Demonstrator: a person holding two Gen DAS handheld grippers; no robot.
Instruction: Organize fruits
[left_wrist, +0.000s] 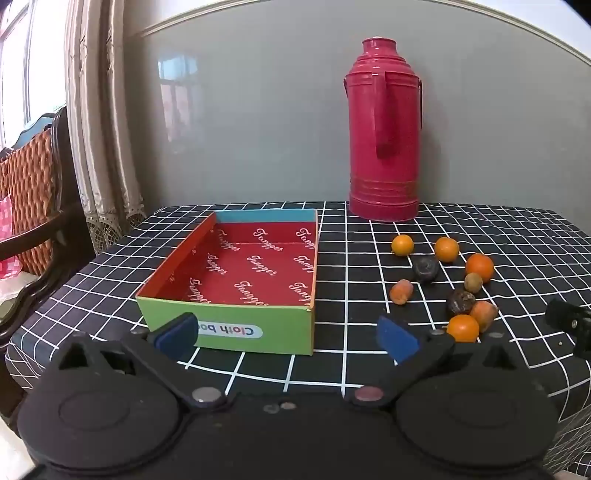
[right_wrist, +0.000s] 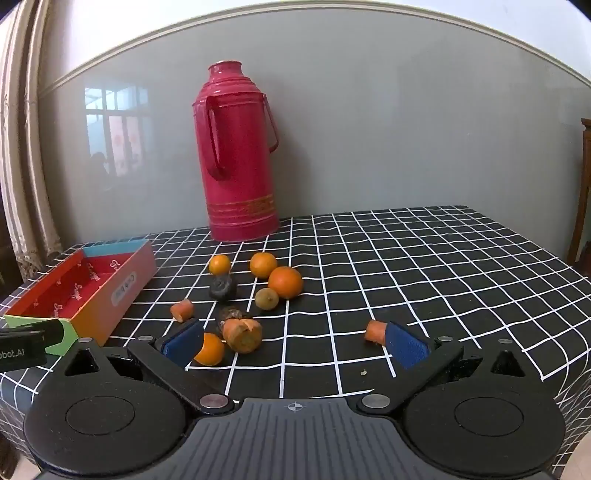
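Fruits (right_wrist: 258, 291) loose on cloth (right_wrist: 406, 258) right of box (left_wrist: 236, 273), none inside yet. Left gripper (left_wrist: 286, 332) and right gripper (right_wrist: 295, 341) both wide open, empty, likely readied for first pick.

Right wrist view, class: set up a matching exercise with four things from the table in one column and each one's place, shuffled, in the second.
Things:
1. thermos
2. box
3. lone carrot piece
4. dark shrivelled fruit

Places:
A. far left on the cloth
B. among the oranges
C. at the back, by the wall
D. apart, right of the pile

Pairs: 1-C, 2-A, 3-D, 4-B
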